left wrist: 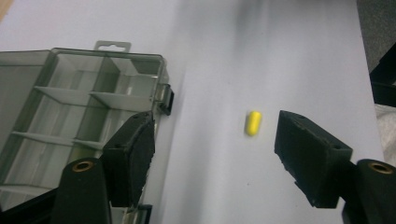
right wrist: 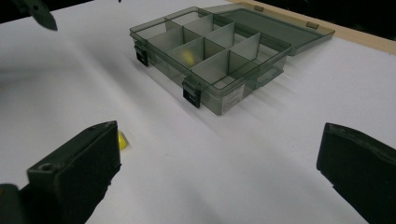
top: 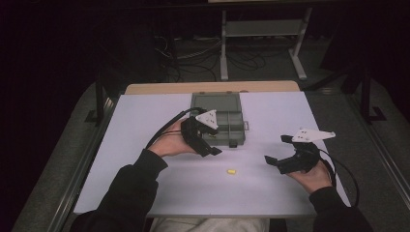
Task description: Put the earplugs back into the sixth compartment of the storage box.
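Reaching with my left gripper [left wrist: 212, 154], jaws apart and empty, I risk nudging the yellow capsule [left wrist: 253, 123] into rolling; my right gripper [right wrist: 219, 158] gapes empty too.

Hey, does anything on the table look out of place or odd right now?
One small yellow piece lies loose on the white table, apart from the open compartment box. Another yellow piece already sits inside a compartment. Nothing looks spilled or damaged.
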`<state>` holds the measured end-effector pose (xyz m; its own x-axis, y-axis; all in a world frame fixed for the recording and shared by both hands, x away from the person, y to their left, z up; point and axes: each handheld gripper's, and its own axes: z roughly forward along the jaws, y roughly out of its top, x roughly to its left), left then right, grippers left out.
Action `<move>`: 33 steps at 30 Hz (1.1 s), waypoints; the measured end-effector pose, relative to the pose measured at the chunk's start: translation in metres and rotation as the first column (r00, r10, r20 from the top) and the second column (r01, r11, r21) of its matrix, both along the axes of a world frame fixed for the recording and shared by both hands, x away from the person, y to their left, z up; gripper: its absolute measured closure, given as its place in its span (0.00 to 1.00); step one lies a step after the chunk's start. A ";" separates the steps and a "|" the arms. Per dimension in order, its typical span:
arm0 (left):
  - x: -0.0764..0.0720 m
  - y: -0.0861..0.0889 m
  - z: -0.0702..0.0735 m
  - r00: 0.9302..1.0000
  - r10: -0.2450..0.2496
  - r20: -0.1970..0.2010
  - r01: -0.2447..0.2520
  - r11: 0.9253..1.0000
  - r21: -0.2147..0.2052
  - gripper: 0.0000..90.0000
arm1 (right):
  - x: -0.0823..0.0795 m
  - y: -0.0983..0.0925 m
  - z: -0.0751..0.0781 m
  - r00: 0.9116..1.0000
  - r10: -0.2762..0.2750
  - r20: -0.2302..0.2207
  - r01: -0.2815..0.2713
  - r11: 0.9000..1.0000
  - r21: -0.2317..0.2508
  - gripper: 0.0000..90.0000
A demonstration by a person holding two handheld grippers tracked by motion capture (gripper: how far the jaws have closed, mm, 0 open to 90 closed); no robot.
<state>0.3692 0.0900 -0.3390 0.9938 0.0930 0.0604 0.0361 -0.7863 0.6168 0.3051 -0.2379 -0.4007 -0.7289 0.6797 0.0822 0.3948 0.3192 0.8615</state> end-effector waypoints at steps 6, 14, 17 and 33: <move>-0.006 -0.006 -0.010 1.000 -0.014 -0.019 0.014 1.000 -0.009 0.28 | 0.000 0.000 0.000 1.000 0.000 0.000 0.000 1.000 0.000 0.00; -0.012 -0.014 -0.030 0.999 -0.031 -0.041 0.031 0.999 0.013 0.21 | 0.000 0.000 0.000 1.000 0.002 0.000 -0.002 1.000 0.001 0.00; -0.014 -0.017 -0.038 0.998 -0.029 -0.047 0.030 0.999 0.024 0.19 | 0.000 0.000 0.000 1.000 0.003 -0.001 -0.003 1.000 0.000 0.00; -0.020 -0.035 -0.078 0.995 -0.058 -0.079 0.064 0.994 0.086 0.19 | 0.000 0.000 0.000 1.000 0.005 -0.003 -0.005 1.000 -0.001 0.00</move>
<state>0.3488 0.0553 -0.4170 0.9995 0.0298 -0.0107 0.0308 -0.8396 0.5423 0.3047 -0.2376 -0.4006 -0.7324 0.6758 0.0833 0.3954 0.3224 0.8601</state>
